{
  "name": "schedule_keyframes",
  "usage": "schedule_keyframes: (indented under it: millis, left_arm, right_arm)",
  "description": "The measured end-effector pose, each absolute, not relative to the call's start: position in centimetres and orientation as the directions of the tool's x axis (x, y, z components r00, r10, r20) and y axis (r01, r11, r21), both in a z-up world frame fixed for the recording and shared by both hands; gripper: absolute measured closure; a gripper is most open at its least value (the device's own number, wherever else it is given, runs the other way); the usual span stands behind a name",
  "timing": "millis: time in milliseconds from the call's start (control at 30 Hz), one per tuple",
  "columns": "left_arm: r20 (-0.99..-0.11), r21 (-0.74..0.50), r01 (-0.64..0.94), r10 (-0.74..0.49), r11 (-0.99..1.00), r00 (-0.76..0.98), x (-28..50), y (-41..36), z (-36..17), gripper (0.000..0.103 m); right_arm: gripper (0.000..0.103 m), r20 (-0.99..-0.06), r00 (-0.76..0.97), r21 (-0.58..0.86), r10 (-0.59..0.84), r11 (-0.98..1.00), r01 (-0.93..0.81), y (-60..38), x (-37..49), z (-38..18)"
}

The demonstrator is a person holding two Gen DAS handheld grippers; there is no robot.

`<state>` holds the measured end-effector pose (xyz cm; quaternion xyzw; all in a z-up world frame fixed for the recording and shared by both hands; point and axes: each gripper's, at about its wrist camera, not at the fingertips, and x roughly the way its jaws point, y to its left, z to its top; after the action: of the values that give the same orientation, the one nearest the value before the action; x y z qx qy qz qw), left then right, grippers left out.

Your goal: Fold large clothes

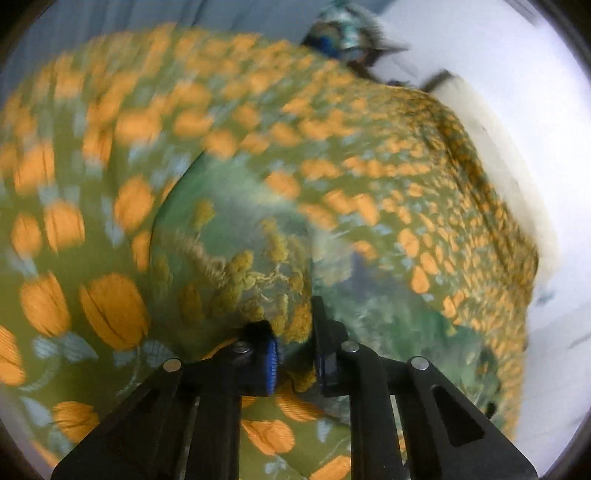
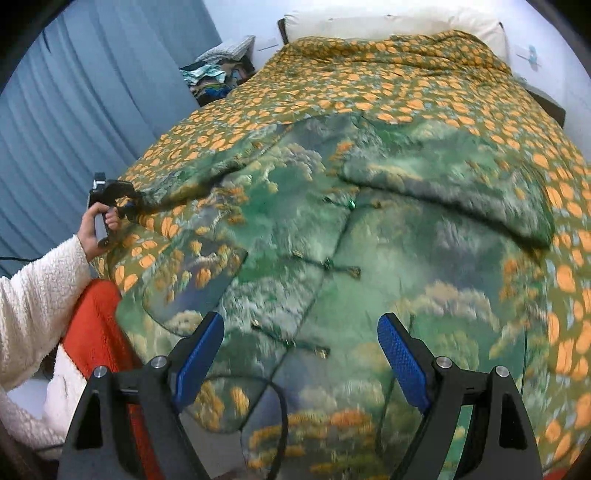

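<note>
A large green jacket (image 2: 332,258) with a cloud and tree print and knot buttons lies face up on a bed. In the left wrist view my left gripper (image 1: 291,326) is shut on a bunched bit of the green cloth (image 1: 229,251). The right wrist view shows that left gripper (image 2: 129,206) at the end of the jacket's outstretched sleeve (image 2: 192,181), by the bed's left edge. The other sleeve (image 2: 461,184) lies folded across the chest. My right gripper (image 2: 299,332) hangs open above the lower front of the jacket, with nothing between its blue pads.
A green bedspread (image 2: 406,85) with orange flowers covers the bed. A white pillow (image 2: 369,22) lies at the head. Blue curtains (image 2: 74,110) hang on the left, with a pile of clothes (image 2: 214,77) beside the bed. A red cloth (image 2: 96,332) and a white fleece sleeve (image 2: 37,295) are at lower left.
</note>
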<state>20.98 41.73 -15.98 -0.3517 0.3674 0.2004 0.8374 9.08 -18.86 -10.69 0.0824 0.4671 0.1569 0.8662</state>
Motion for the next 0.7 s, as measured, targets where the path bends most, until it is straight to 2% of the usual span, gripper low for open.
schedule_keyframes:
  millis: [67, 167, 267, 367, 533, 700]
  left_arm:
    - [-0.711, -0.348, -0.521, 0.143, 0.779, 0.689, 22.3, 38.2, -11.1, 0.090]
    - [-0.613, -0.202, -0.367, 0.175, 0.908, 0.771, 24.1, 31.4, -4.4, 0.089]
    - [-0.505, -0.045, -0.165, 0.120, 0.985, 0.855, 25.5, 22.0, 1.4, 0.089]
    - [-0.459, 0.080, 0.021, 0.018, 0.997, 0.888, 27.0, 11.8, 3.7, 0.089]
    - [-0.512, 0.173, 0.207, -0.092, 0.963, 0.854, 28.4, 0.1, -0.4, 0.089]
    - [-0.657, 0.223, 0.313, -0.095, 0.923, 0.748, 28.7, -7.7, -10.1, 0.089]
  right_arm:
    - [0.018, -0.770, 0.529, 0.321, 0.356, 0.933, -0.162, -20.0, 8.6, -10.8]
    - [0.018, -0.749, 0.563, 0.348, 0.350, 0.930, -0.115, -21.9, 8.4, -10.6]
    - [0.018, -0.728, 0.603, 0.354, 0.326, 0.932, -0.077, -23.8, 8.5, -10.1]
    - [0.018, -0.712, 0.630, 0.369, 0.310, 0.928, -0.040, -25.6, 8.4, -9.8]
    - [0.018, -0.695, 0.661, 0.391, 0.283, 0.920, 0.019, -28.4, 7.3, -9.7]
    - [0.018, -0.697, 0.675, 0.391, 0.242, 0.917, 0.074, -31.0, 5.9, -9.7]
